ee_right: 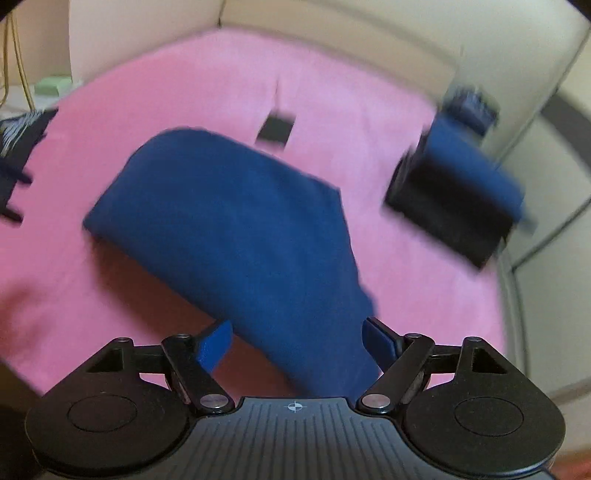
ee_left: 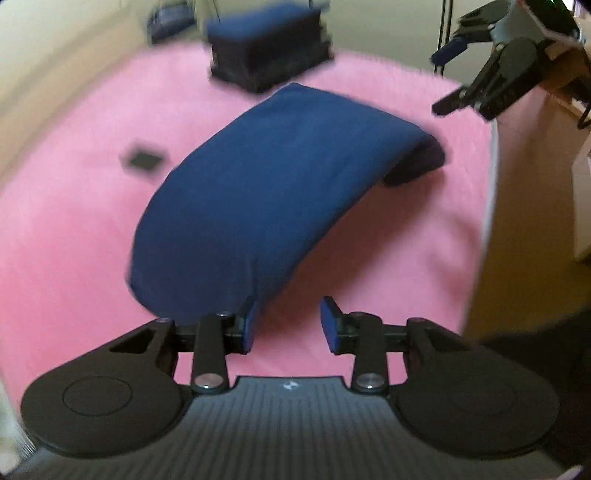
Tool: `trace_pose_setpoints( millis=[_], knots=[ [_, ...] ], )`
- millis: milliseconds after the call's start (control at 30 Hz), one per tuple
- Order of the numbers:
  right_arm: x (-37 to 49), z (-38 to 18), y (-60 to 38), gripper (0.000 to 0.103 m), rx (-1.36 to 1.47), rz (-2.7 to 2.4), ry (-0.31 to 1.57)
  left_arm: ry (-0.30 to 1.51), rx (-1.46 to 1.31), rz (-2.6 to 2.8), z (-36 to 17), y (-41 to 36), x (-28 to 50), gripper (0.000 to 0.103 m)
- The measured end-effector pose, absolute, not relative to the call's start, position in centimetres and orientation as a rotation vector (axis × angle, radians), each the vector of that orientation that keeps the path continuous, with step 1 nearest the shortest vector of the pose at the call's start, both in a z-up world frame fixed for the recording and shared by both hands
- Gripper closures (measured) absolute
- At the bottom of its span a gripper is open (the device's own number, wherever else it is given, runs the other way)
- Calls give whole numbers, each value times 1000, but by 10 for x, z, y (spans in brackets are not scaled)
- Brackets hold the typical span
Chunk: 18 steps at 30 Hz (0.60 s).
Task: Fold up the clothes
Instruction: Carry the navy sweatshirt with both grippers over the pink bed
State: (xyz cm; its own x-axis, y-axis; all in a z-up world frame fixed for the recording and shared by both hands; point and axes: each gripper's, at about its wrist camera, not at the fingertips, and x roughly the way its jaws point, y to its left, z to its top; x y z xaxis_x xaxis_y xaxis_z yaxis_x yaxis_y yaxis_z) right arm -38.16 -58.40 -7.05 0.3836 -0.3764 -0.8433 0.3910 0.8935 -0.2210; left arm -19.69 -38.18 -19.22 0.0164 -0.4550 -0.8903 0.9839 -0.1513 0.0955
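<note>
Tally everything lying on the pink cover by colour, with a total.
Navy blue: 2 – the folded garment in the middle; the folded cloth atop the black box.
Black: 2 – the box; the small flat square.
Total: 4, on the pink cover.

Bare pink cloth [ee_left: 74, 240] flanks the folded garment [ee_left: 266, 192] (stack [ee_left: 266, 48] behind).
</note>
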Motion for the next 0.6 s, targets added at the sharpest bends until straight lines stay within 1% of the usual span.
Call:
trace_pose_setpoints(
  millis=[67,167,233,333,367,433,500,600],
  knots=[
    [-386,-88,-573,23,90,-478,1110,842,993,-1435,-221,-366,-197,71],
    [-391,-100,-566,23,159,-460,1143,911,983,-1395,-242,-360,-197,70],
    [-379,-109,-580,23,176,-440,1156,921,972,-1378,-248,-366,-196,61],
    [-368,-110,-602,23,170,-406,1161,892,952,-1356,-239,-367,-182,52],
    [-366,-111,-610,23,163,-397,1158,874,950,-1350,-240,-378,-175,51],
    [-361,-126,-630,23,148,-366,1145,838,946,-1336,-243,-400,-161,44],
    [-347,-140,-658,23,130,-332,1133,794,955,-1319,-249,-431,-144,42],
    [-328,-161,-697,23,116,-280,1132,762,976,-1280,-258,-480,-113,42]
  ],
)
